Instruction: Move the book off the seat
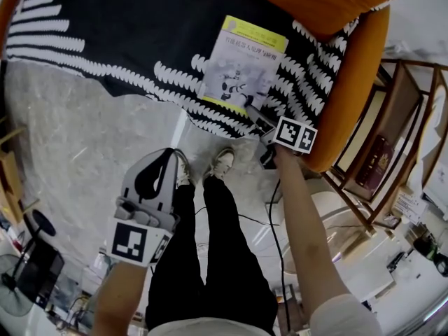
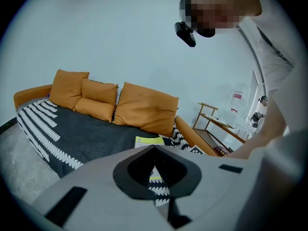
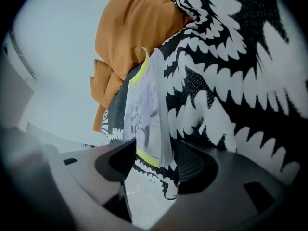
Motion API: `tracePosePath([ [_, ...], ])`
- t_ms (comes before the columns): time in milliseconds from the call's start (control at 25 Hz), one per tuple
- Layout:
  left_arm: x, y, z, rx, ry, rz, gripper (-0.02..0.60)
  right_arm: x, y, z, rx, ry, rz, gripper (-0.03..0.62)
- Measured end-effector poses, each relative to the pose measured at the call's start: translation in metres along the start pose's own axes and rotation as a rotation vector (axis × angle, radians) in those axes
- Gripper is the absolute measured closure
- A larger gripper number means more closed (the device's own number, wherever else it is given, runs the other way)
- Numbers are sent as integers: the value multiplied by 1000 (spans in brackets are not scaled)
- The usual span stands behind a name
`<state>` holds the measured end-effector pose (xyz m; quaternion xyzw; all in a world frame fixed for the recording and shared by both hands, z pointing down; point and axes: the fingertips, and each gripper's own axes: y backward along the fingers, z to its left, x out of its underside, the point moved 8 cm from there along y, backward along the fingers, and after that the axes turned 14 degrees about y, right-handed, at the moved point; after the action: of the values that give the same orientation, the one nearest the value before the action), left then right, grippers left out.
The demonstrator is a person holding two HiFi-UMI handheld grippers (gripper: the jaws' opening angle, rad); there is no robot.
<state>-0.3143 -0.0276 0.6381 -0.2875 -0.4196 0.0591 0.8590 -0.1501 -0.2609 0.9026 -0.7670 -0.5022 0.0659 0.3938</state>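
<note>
A book with a yellow-banded white cover lies flat on the black-and-white patterned blanket that covers the orange sofa seat. My right gripper reaches to the book's near right corner. In the right gripper view the book has its corner between the jaws of that gripper; they stand wide and open, with a gap on each side. My left gripper hangs back over the floor, its jaws shut and empty. From there the book shows just beyond the left gripper.
Orange cushions line the sofa back, and its orange arm bounds the seat on the right. A wooden rack stands beyond that arm. The person's legs and shoes are on the marble floor, with a cable beside them.
</note>
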Motion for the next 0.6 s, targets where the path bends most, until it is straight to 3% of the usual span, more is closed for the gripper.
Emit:
tracePosePath([
  [120, 3, -1, 1, 12, -21, -2, 566, -3, -9, -5, -12, -9, 4, 339],
  [240, 7, -1, 1, 2, -8, 28, 566, -13, -8, 7, -81, 12, -11, 352],
  [400, 13, -1, 5, -8, 4, 45, 566, -16, 0, 28, -199, -86, -129, 375],
  [520, 13, -3, 4, -3, -3, 41, 566, -17, 0, 31, -209, -185, -160, 393],
  [600, 12, -5, 3, 2, -5, 37, 566, -25, 0, 38, -205, -152, -152, 396],
])
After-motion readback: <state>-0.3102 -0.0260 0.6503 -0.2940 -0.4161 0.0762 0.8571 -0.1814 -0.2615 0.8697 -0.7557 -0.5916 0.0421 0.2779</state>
